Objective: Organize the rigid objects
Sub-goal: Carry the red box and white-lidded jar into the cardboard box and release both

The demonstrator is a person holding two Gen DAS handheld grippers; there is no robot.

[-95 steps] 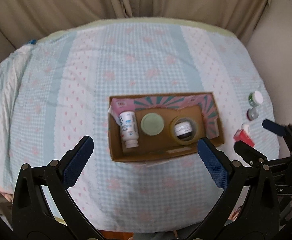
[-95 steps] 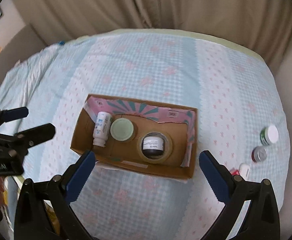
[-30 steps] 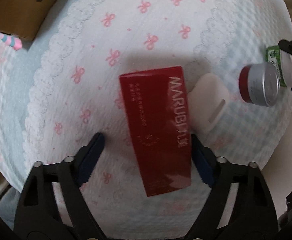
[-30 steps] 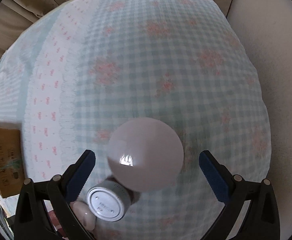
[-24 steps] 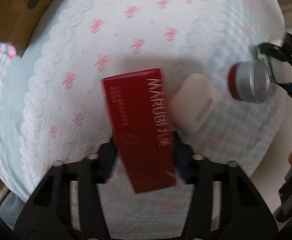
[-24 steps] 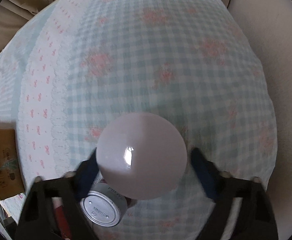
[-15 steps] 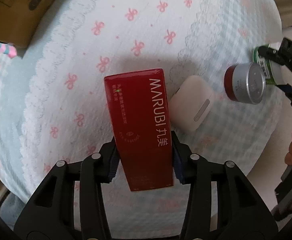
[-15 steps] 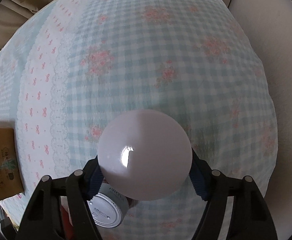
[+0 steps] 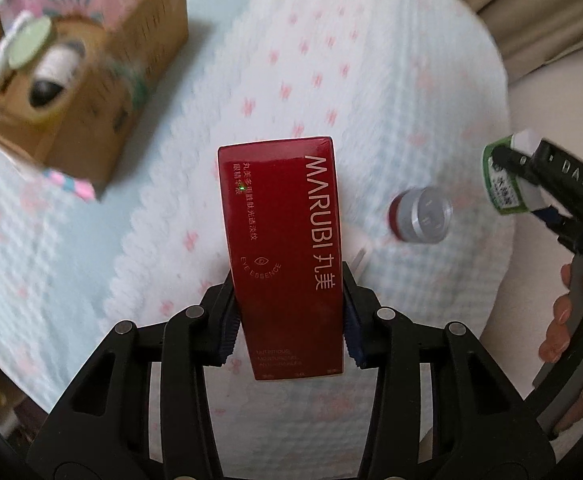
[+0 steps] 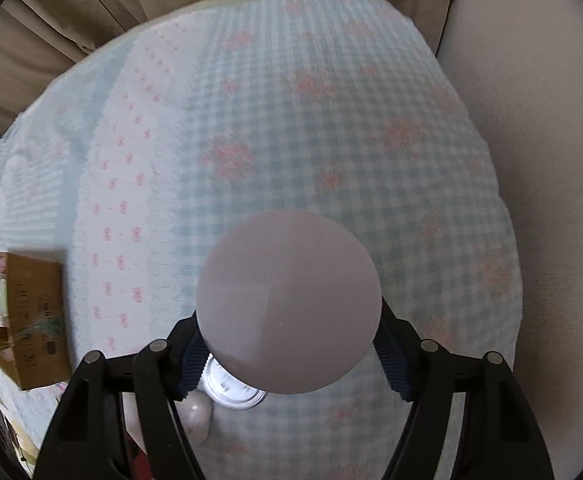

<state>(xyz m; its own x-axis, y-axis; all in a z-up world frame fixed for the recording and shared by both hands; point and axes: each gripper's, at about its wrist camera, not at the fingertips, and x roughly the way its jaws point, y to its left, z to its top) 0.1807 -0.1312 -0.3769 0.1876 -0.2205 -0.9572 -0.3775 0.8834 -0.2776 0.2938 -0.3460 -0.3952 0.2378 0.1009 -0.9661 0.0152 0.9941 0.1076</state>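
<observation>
This looks like a home, most likely a bedroom: the work surface is a soft pastel bedspread (image 10: 331,128) of pale blue gingham with pink bows and scalloped white bands, and beige curtains (image 10: 71,12) hang in folds behind it beside a plain cream wall (image 10: 543,160). The things around are household toiletries: a red eye-essence carton (image 9: 287,256), a small silver-capped jar (image 9: 421,216) and a reused cardboard box (image 9: 71,76) holding more bottles.

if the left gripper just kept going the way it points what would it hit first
Probably the bedspread. The left gripper, shut on the red box, points steeply down at bare cloth, between the cardboard box and silver-lidded jar; depth is unclear.
</observation>
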